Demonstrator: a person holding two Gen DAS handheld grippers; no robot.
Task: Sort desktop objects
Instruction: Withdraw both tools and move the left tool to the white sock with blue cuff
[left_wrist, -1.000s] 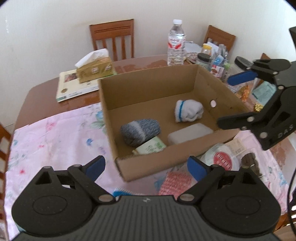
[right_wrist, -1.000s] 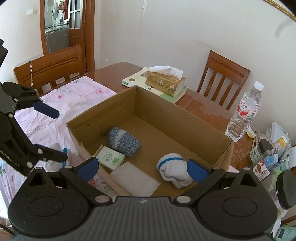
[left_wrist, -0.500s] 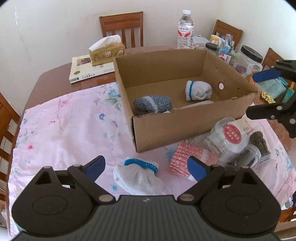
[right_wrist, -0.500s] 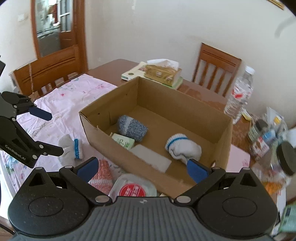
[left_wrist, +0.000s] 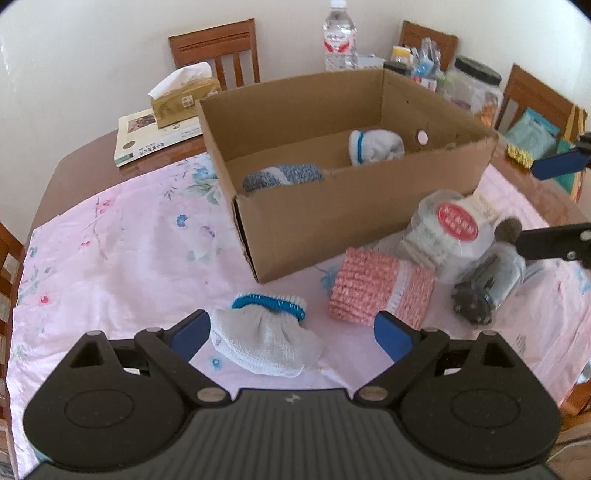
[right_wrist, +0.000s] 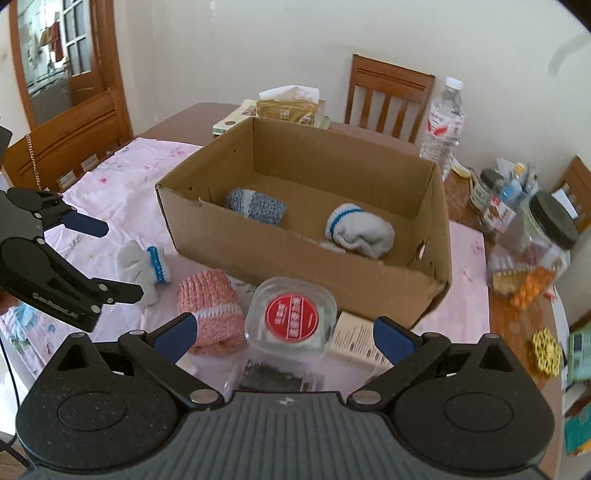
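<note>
Status: left claw (left_wrist: 291, 334) wide open, empty, over white sock (left_wrist: 264, 341) on counter
Right claw (right_wrist: 282, 334): wide open, empty, above clear jar (right_wrist: 291, 317)
Risk: sock may bunch and slip when pinched near cardboard box (left_wrist: 365, 225)

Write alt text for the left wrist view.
The open left gripper hovers over a white sock with a blue cuff on a pink floral cloth. Beyond it stand a pink knitted sock and a cardboard box holding two rolled socks.

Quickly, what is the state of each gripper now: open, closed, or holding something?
Left gripper: open, holding nothing; a white sock lies between its fingers.
Right gripper: open, holding nothing, above a plastic container.
</note>
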